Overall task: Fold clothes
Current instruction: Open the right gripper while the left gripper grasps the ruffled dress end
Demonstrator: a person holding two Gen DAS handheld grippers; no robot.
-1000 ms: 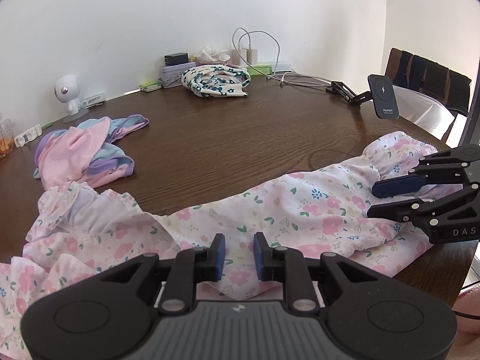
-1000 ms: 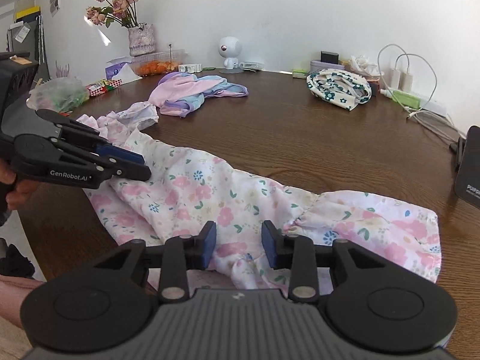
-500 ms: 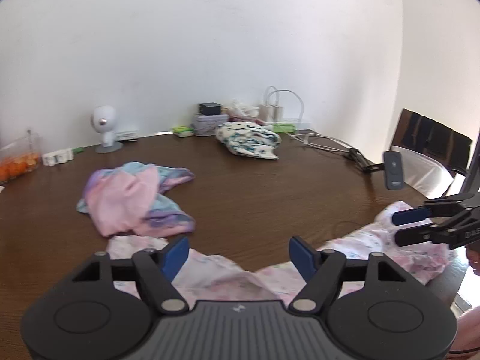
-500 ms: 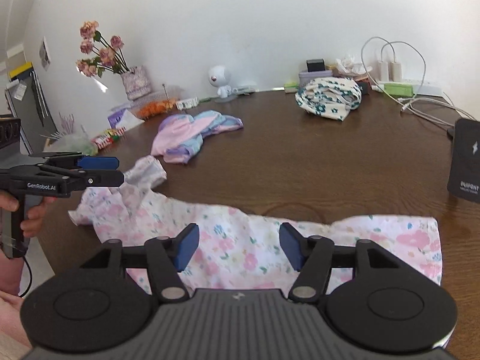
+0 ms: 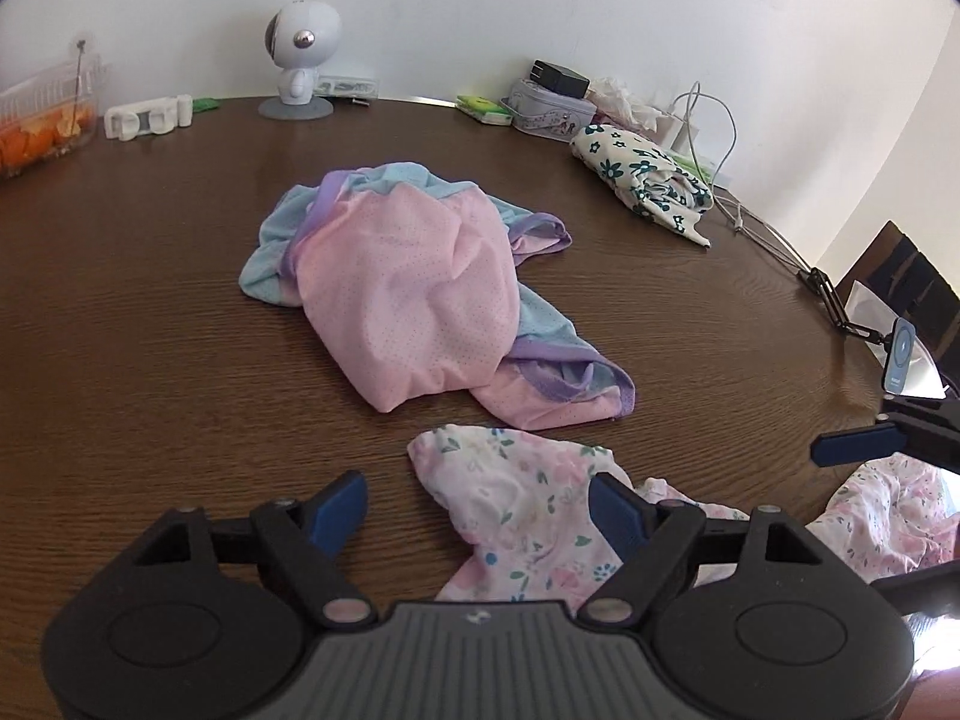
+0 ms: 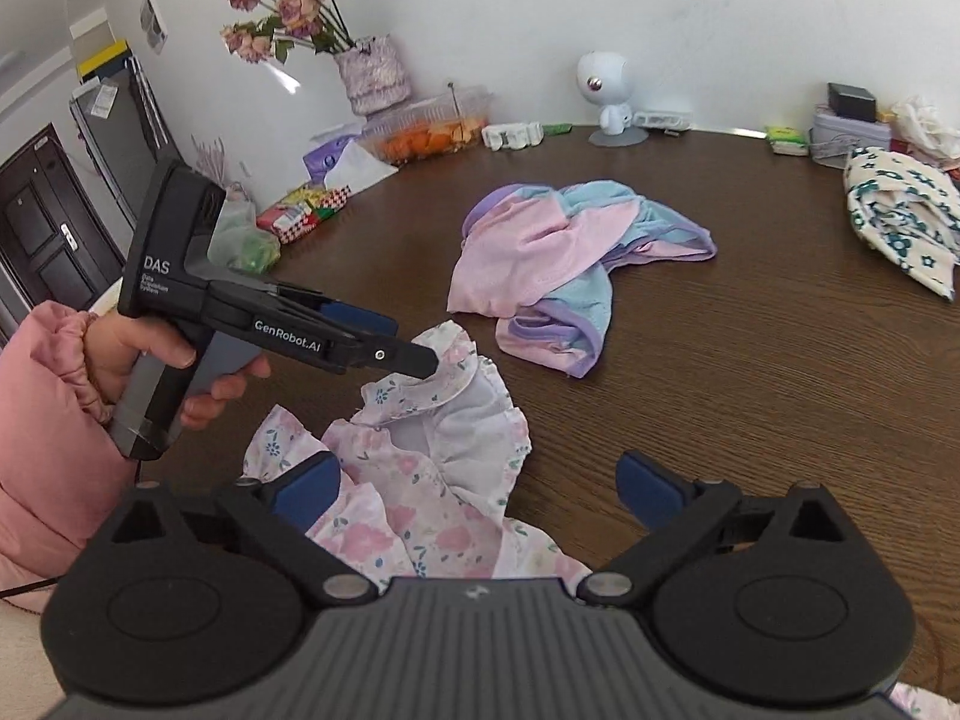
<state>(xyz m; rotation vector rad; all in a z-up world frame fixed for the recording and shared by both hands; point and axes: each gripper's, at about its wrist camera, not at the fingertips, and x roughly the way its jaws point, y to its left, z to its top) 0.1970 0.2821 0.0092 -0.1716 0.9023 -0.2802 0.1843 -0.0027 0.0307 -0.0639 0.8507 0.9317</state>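
A pink floral garment [image 5: 528,516] lies crumpled at the near edge of the brown table [image 5: 150,300]; it also shows in the right wrist view [image 6: 432,480]. My left gripper [image 5: 480,507] is open and empty, its fingers on either side of the garment's ruffled end. In the right wrist view the left gripper [image 6: 420,354] hovers at the ruffled collar. My right gripper [image 6: 480,483] is open and empty just above the garment. A pink, blue and purple garment [image 5: 420,294] lies bunched mid-table. A white garment with dark green flowers [image 5: 648,180] lies at the far right.
A white robot figure [image 5: 300,60], a tin box [image 5: 546,111], chargers and cables [image 5: 702,126] and a food container [image 5: 42,126] line the far edge. A phone stand [image 5: 900,354] is at the right. A flower vase [image 6: 372,72] and snack packs [image 6: 300,213] are at the left.
Both grippers have opened, let go of the floral garment and lifted. The garment, stretched out a second ago, now lies crumpled. Both grippers have swung towards its ruffled collar end.
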